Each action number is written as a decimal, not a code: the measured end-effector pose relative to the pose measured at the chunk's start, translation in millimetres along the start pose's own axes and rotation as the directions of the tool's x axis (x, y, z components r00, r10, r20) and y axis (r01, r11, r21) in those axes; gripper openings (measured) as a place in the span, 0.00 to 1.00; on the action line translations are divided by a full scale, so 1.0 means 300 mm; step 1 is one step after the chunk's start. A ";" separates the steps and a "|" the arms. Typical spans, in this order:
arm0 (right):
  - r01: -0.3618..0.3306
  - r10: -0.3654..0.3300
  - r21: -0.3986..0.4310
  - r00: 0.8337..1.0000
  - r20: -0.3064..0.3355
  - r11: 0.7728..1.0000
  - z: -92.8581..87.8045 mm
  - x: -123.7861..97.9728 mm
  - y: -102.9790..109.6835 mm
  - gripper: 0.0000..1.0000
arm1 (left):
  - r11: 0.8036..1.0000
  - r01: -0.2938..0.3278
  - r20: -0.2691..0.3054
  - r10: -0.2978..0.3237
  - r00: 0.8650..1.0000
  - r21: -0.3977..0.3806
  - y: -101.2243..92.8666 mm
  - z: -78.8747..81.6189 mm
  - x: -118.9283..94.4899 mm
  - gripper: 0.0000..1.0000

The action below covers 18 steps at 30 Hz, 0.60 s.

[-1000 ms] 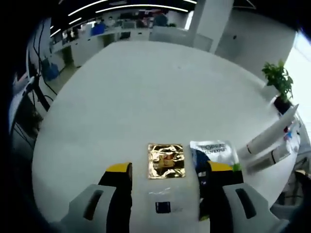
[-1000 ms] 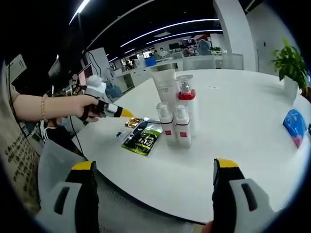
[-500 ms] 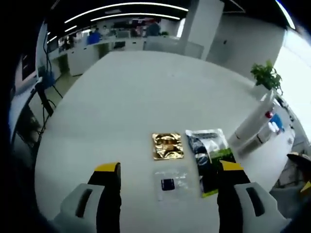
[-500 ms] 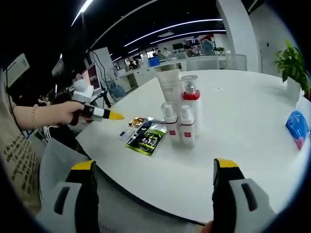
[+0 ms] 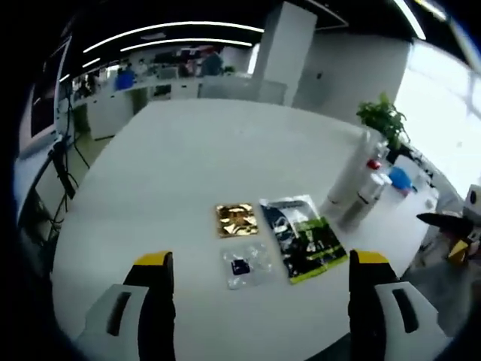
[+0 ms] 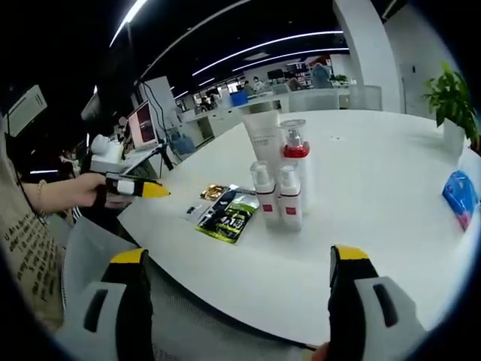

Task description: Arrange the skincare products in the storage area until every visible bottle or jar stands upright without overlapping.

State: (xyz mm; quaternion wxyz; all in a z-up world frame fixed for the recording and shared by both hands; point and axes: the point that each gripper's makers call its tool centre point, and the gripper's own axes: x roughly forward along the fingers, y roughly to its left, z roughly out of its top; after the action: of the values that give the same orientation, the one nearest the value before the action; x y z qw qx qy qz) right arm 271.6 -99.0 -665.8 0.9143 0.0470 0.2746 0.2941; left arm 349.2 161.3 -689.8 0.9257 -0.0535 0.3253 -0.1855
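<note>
On the round white table stand a white tube, a pump bottle with a red collar and two small white bottles with red labels, all upright and close together. In the left gripper view the tube and a bottle show at the right. My left gripper is open, off the table's near edge, with nothing between its jaws. A hand holds the left gripper at the left. My right gripper is open and bare, back from the table.
Three flat sachets lie near the table's edge: a gold one, a clear one and a black-green one. A blue packet and a potted plant sit at the far side. A grey mesh chair back is below.
My left gripper has drawn back from over the sachets, away from the table toward the person. The right gripper and the bottles have stayed put.
</note>
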 end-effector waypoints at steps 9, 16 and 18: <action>-0.001 0.001 0.004 1.000 0.006 1.000 0.005 -0.001 -0.001 0.99 | 0.998 0.057 0.030 -0.059 0.998 0.038 -0.042 -0.033 -0.085 0.97; 0.003 -0.003 0.009 1.000 0.012 1.000 0.007 -0.002 -0.004 0.99 | 0.993 0.101 0.105 -0.107 0.989 0.066 -0.091 -0.013 -0.125 0.97; 0.002 -0.002 0.008 1.000 0.010 1.000 0.006 -0.002 -0.003 0.99 | 0.993 0.101 0.100 -0.107 0.989 0.064 -0.092 -0.018 -0.125 0.97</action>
State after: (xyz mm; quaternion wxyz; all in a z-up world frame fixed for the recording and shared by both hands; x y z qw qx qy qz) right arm 272.6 -99.8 -664.2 0.9157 0.0519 0.2713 0.2920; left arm 310.5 150.1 -666.1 0.9314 -0.0528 0.2683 -0.2402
